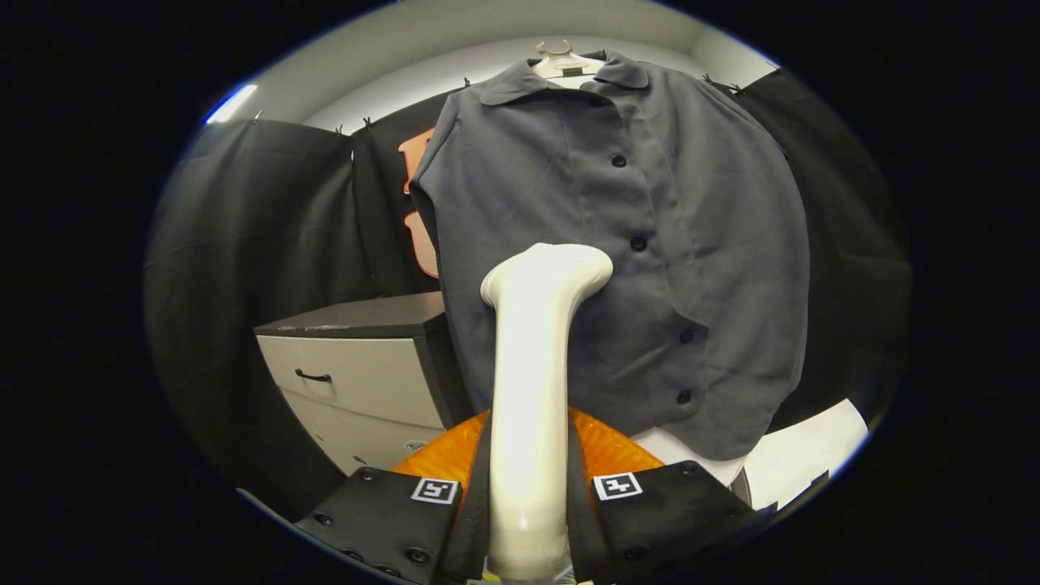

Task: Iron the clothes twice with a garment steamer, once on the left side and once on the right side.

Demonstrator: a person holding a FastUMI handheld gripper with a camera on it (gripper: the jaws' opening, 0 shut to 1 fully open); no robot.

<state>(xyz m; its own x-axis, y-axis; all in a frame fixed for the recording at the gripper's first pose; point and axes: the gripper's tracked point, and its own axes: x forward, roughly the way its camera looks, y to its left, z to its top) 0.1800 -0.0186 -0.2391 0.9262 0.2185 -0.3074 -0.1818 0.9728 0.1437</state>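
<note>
The shirt [617, 244] is plain dark grey, with a row of small black buttons [639, 242] down its front. The hanger [561, 63] above its collar is off-white. The garment steamer [532, 390], in front of the shirt's lower left part, is glossy cream-white. The gripper [528, 487] has orange ribbed fingers [605, 447] pressed to both sides of the steamer's handle, with black housings carrying black-and-white square markers. Left of the shirt, the cabinet [357, 382] is pale grey with a black top and black handle.
</note>
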